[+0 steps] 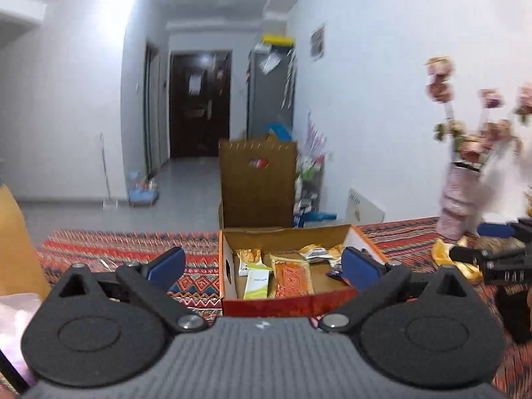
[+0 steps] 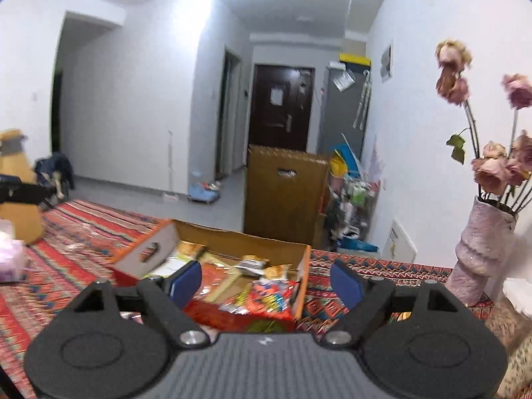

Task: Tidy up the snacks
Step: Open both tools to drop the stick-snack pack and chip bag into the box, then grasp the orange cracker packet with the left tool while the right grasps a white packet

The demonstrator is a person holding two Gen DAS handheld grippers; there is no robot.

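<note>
An open cardboard box [image 1: 229, 259] with an orange-red outside and plain brown inside sits on a table covered by a red, blue and white patterned cloth [image 1: 133, 249]. In the left wrist view it lies straight ahead of the left gripper [image 1: 262, 262], beyond and between the blue pads [image 1: 168, 262], which stand wide apart with nothing between them. Inside the box lie wrapped snacks: a long orange bar wrapper [image 1: 294, 276] down the middle, a pale green-and-white packet [image 1: 257, 281] just left of it, a small golden pouch [image 1: 249, 254] at the back left, and a crumpled gold-and-white wrapper [image 1: 316, 252] at the back right. A cut-out handle hole shows in the box's left wall.

In the right wrist view the same box [image 2: 146, 252] sits ahead and slightly left of the right gripper [image 2: 266, 282], whose jaws are also spread, holding nothing. A bright red, multicoloured snack bag [image 2: 269, 299] lies in the near corner, between the pads.

To the right of both grippers stands a pale pink vase [image 2: 475, 252] with dried roses [image 2: 455, 69]. The right gripper [image 1: 492, 259] shows at the right edge of the left view, blurred
</note>
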